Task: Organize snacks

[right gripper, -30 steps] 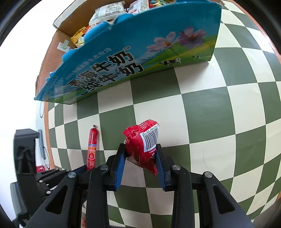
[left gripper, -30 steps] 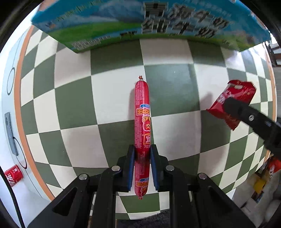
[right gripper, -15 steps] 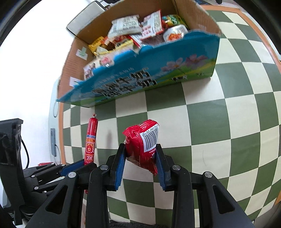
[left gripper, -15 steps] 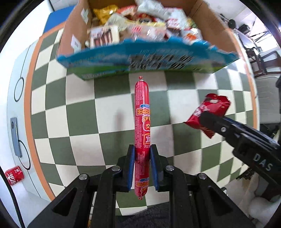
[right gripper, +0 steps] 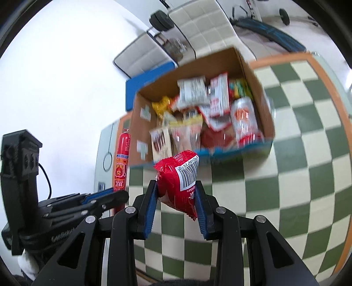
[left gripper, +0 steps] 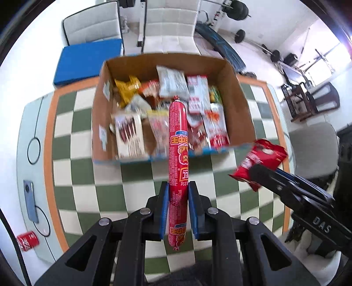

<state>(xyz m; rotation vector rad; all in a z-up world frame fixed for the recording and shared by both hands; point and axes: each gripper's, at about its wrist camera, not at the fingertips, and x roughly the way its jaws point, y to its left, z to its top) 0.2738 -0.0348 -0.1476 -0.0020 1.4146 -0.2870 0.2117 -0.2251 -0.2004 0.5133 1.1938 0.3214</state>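
My left gripper point(left gripper: 178, 191) is shut on a long red sausage stick point(left gripper: 178, 140), held upright in the air above the near wall of an open cardboard box point(left gripper: 238, 92) full of snack packets. My right gripper point(right gripper: 177, 193) is shut on a red snack packet point(right gripper: 178, 176) with a barcode label, held in front of the same box point(right gripper: 250, 72). In the left wrist view the right gripper point(left gripper: 257, 173) and its packet point(left gripper: 259, 158) are off to the right. In the right wrist view the sausage point(right gripper: 122, 154) and left gripper point(right gripper: 114, 193) are at the left.
The box stands on a green and cream checkered table point(left gripper: 72, 167) with an orange border point(left gripper: 47, 154). A phone point(left gripper: 29, 200) and a red can point(left gripper: 28, 241) lie at the left. Chairs point(left gripper: 92, 24), a blue mat point(left gripper: 88, 59) and gym weights point(left gripper: 239, 8) are beyond the table.
Both grippers have risen high above the table with their snacks. The box, seen from the side before, now shows its open top and contents from above.
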